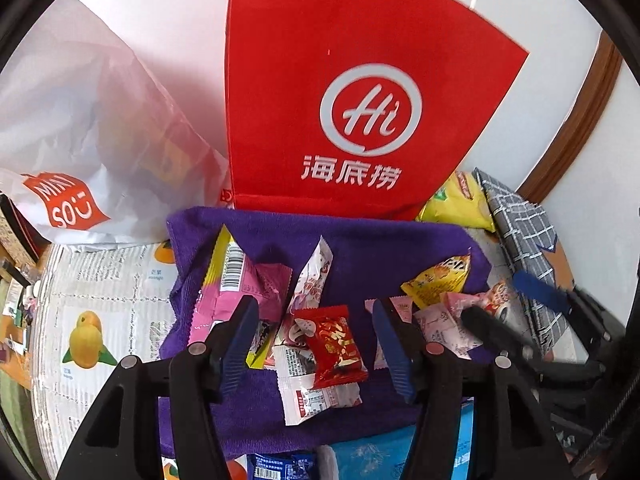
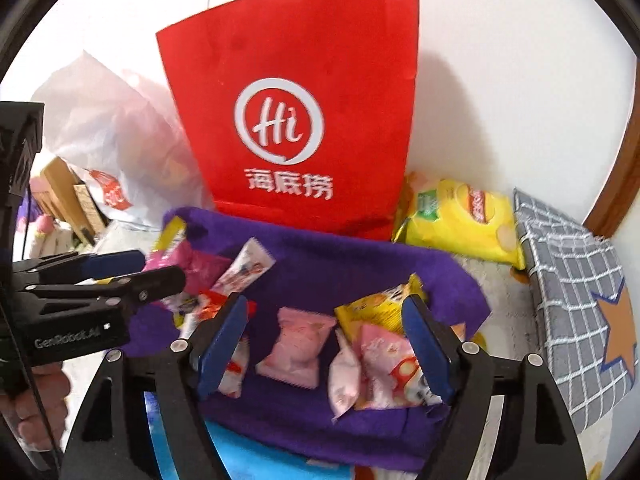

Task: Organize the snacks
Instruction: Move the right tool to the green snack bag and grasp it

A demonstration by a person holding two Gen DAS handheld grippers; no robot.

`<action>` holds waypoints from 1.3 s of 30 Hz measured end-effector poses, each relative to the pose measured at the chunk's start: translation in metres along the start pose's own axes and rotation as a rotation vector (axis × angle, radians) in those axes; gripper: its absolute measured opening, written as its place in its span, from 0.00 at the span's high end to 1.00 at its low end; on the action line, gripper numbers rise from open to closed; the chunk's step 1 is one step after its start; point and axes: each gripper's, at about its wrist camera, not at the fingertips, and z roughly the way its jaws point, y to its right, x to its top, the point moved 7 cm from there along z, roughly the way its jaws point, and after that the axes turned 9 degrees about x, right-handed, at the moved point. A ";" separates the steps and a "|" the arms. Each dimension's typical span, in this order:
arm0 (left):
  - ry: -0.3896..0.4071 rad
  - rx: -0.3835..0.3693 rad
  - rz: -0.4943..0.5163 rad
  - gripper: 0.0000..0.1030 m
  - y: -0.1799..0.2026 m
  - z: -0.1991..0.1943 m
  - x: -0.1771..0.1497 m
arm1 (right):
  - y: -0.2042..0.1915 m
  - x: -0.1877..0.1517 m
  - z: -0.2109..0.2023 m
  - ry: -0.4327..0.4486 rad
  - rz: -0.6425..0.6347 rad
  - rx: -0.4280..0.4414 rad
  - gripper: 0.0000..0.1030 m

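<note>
Several wrapped snacks lie on a purple towel (image 1: 360, 248) in front of a tall red paper bag (image 1: 340, 92). My left gripper (image 1: 316, 344) is open just above a small red packet (image 1: 338, 346) and a white packet (image 1: 312, 388). A pink packet (image 1: 244, 292) lies left of it. My right gripper (image 2: 324, 344) is open over a pink packet (image 2: 298, 346), with a yellow packet (image 2: 376, 308) and a pink-white packet (image 2: 388, 364) by its right finger. The right gripper also shows in the left wrist view (image 1: 516, 300), and the left gripper in the right wrist view (image 2: 132, 270).
A white Miniso plastic bag (image 1: 80, 152) stands left of the red bag (image 2: 296, 120). A yellow chip bag (image 2: 460, 216) and a grey checked cloth (image 2: 576, 300) lie at the right. A fruit-print table cover (image 1: 100, 320) lies under the towel (image 2: 320, 264). A blue pack (image 1: 380, 456) is at the near edge.
</note>
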 end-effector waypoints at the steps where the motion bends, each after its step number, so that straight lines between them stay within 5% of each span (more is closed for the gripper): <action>1: 0.007 -0.001 0.001 0.44 0.001 -0.003 0.000 | -0.004 -0.002 -0.004 0.004 0.003 0.022 0.23; 13: 0.076 0.001 0.010 0.45 0.008 -0.060 0.001 | -0.018 -0.045 -0.091 0.135 -0.026 -0.092 0.24; 17: 0.080 0.003 -0.015 0.44 0.001 -0.077 -0.007 | -0.025 -0.071 -0.100 0.080 0.000 -0.041 0.38; 20: 0.072 0.000 -0.025 0.44 -0.007 -0.087 -0.021 | -0.039 -0.093 -0.107 0.079 -0.019 -0.022 0.38; 29: 0.067 0.056 -0.068 0.43 -0.048 -0.103 -0.072 | -0.093 -0.170 -0.077 -0.021 -0.137 0.098 0.30; 34: 0.053 0.090 -0.077 0.43 -0.072 -0.106 -0.105 | -0.092 -0.208 -0.037 -0.106 -0.141 0.077 0.30; 36: 0.045 0.106 -0.073 0.43 -0.079 -0.104 -0.118 | -0.087 -0.221 -0.025 -0.139 -0.137 0.041 0.46; 39: 0.029 0.120 -0.061 0.43 -0.085 -0.094 -0.134 | -0.084 -0.224 -0.029 -0.100 -0.121 0.045 0.46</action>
